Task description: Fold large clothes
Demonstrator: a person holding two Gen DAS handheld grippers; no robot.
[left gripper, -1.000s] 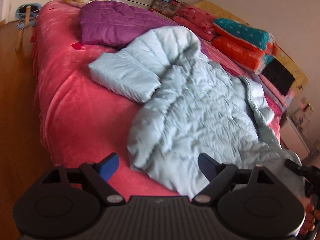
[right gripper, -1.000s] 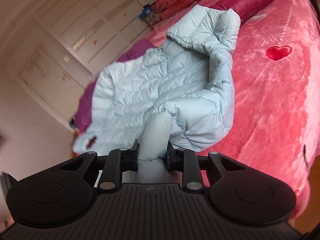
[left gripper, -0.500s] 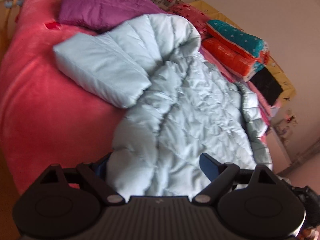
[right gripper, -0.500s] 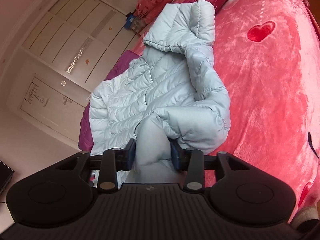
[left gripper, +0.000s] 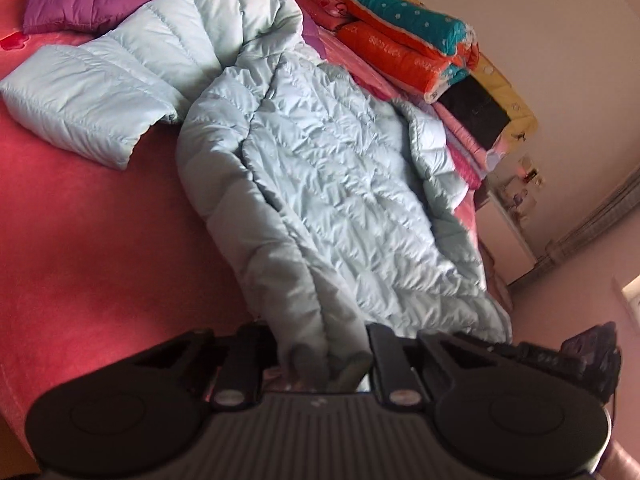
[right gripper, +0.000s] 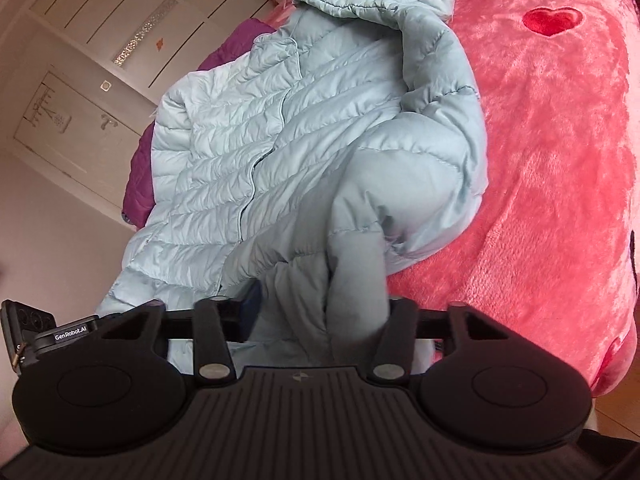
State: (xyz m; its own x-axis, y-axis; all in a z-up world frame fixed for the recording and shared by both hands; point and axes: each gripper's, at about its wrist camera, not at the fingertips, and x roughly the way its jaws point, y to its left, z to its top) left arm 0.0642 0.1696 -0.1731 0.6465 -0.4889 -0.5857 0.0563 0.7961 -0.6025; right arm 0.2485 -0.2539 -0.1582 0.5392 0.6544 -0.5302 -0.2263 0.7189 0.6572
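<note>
The left claw (left gripper: 324,354), which stood wide with nothing between its fingers a second ago and then slid over the hem half a second ago, has just closed and now pinches the bottom corner of the pale blue puffer coat (left gripper: 328,168). In its view the coat lies lengthwise on the red bed (left gripper: 88,248), hood and one sleeve spread toward the far end, hem at the near edge. That grip matters: the hem corner on this side was free before, and now it is held.

The right claw (right gripper: 320,316), shut tight on a bunch of the same coat a second ago, opened up and has just been closing again; its fingers now stand at a middling width, with a thicker gather of fabric (right gripper: 352,280) between them. It looks like a regrip, and the pads appear to press the cloth on both sides. With both near corners taken, my judgement is that the hem is ready to be lifted and carried toward the hood for a first fold.

Readable writing is scarce. In the left view the orange folded quilt (left gripper: 396,54) carries pale lettering that seems to say "GOOD LUCK". In the right view the other gripper's body (right gripper: 76,334) bears a label reading "GenRobot.AI".
</note>
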